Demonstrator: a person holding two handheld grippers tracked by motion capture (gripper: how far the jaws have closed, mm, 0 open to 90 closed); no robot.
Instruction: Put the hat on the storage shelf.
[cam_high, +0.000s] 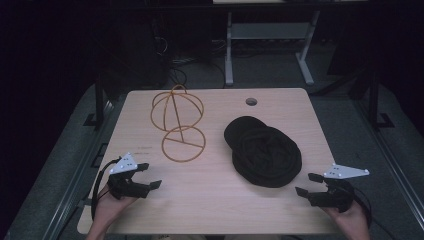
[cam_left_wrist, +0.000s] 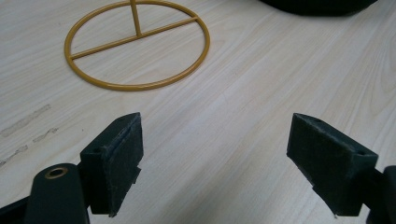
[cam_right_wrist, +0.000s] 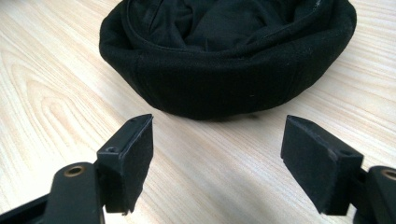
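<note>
Spanning the frame's middle, the wooden table (cam_high: 215, 200) carries a black hat (cam_high: 265, 152) right of centre and a gold wire stand (cam_high: 177, 122) at upper left. Left gripper (cam_high: 150, 176), lower left: jaws apart, empty, near the stand. Right gripper (cam_high: 306, 184), lower right: jaws apart, empty, just short of the hat.

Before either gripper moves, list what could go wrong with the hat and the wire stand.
1. The floppy black fabric hat lies brim-up; the open right gripper might pinch only a fold, so it sags.
2. The light gold wire hat stand could tip or slide if the open left gripper nudges its ring base.
</note>
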